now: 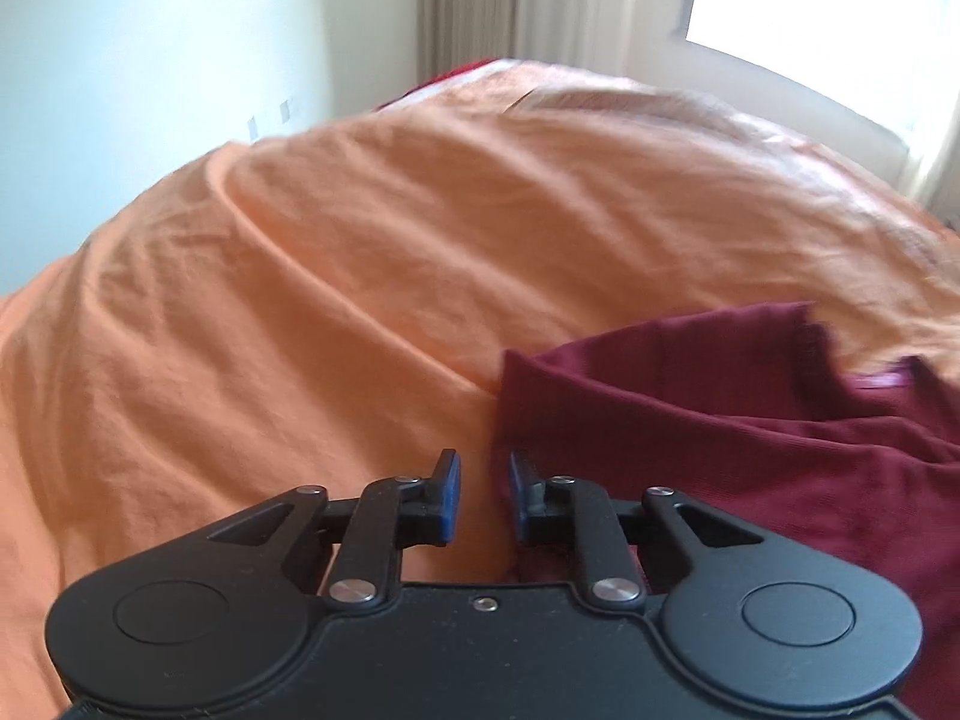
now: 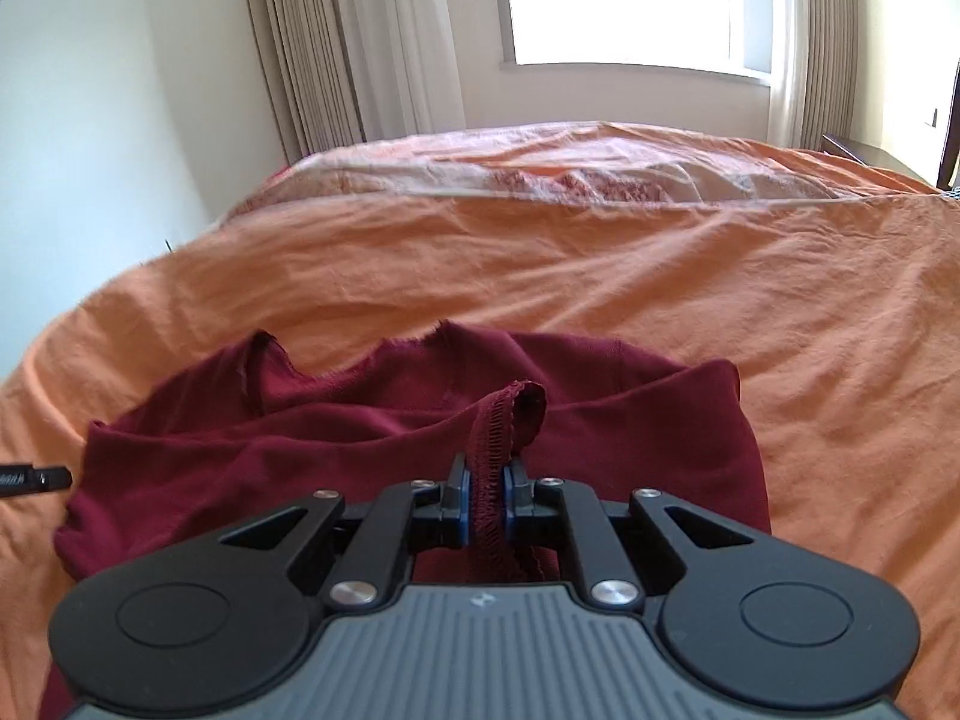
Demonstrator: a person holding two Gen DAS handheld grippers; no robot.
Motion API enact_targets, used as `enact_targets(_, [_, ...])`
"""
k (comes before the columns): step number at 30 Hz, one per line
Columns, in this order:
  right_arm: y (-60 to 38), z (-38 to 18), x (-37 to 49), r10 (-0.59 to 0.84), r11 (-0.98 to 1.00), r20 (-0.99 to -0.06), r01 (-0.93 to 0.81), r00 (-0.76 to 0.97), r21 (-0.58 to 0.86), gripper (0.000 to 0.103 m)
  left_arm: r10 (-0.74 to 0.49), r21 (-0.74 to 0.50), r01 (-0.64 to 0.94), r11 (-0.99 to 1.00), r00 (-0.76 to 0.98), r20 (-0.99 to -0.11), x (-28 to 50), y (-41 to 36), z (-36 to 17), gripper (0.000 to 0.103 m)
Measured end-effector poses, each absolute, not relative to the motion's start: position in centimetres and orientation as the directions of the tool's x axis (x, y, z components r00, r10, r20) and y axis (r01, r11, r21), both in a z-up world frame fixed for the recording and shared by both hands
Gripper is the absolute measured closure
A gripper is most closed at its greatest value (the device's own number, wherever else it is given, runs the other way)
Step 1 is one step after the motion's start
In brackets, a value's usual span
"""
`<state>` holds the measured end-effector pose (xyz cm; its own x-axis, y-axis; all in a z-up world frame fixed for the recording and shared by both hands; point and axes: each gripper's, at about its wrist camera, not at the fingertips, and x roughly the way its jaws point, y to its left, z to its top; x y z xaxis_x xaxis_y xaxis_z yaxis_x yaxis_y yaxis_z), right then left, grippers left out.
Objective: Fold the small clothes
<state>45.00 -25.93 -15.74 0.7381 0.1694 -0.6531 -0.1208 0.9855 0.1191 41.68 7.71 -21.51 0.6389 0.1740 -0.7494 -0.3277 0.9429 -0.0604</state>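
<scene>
A crumpled maroon knit garment [image 2: 372,438] is spread on the orange bedsheet [image 2: 600,276]. Its stitched hem is pinched by the right gripper [image 2: 485,492] (jaws closed); the left gripper [image 1: 485,480] is held empty, jaws parted, at the garment's edge.

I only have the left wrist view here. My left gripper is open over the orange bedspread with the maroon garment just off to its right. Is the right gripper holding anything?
Observer: Yes. The right gripper is shut on a stitched hem of the maroon garment, pinched between its blue pads.
Operator: Is that hem flat or lifted?
Observer: Lifted. It arches up from the jaws in a small loop above the rest of the cloth.
Operator: How does the garment lie overall?
Observer: Rumpled and partly doubled over on the orange bedspread, not yet a neat fold.
Operator: Can you see my left gripper from there?
Observer: Only a dark tip at the far left edge, just beside the garment; probably the left gripper, but I cannot be sure.
</scene>
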Motion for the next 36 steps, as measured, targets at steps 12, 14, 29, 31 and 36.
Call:
enact_targets(12, [-25.3, -11.9, 43.5, 0.219, 0.975, -0.572, -0.157, 0.791, 0.157, 0.091, 0.127, -0.022, -0.244, 0.970, 0.580, -0.805, 34.5, 1.1, -23.3, 0.050])
enact_targets(14, [-25.5, -11.5, 43.2, 0.222, 0.974, -0.563, -0.158, 0.796, 0.160, 0.091, 0.174, 0.025, -0.263, 0.965, 0.561, -0.809, 35.2, 0.8, -24.2, 0.036])
enact_targets(29, [-25.2, -13.7, 41.9, 0.222, 0.974, -0.609, -0.141, 0.761, 0.179, 0.091, 0.494, 0.153, -0.546, 0.824, 0.559, -0.666, 39.6, 6.0, -23.5, 0.028])
enact_targets(31, [-24.7, -14.6, 42.1, 0.220, 0.975, -0.624, -0.142, 0.750, 0.174, 0.091, 0.514, 0.174, -0.551, 0.816, 0.554, -0.655, 38.9, 5.9, -23.7, 0.028])
enact_targets(36, [-24.9, -16.3, 42.8, 0.196, 0.979, -0.658, -0.113, 0.727, 0.167, 0.091, 0.516, 0.195, -0.557, 0.807, 0.507, -0.691, 37.0, 5.8, -24.9, 0.030])
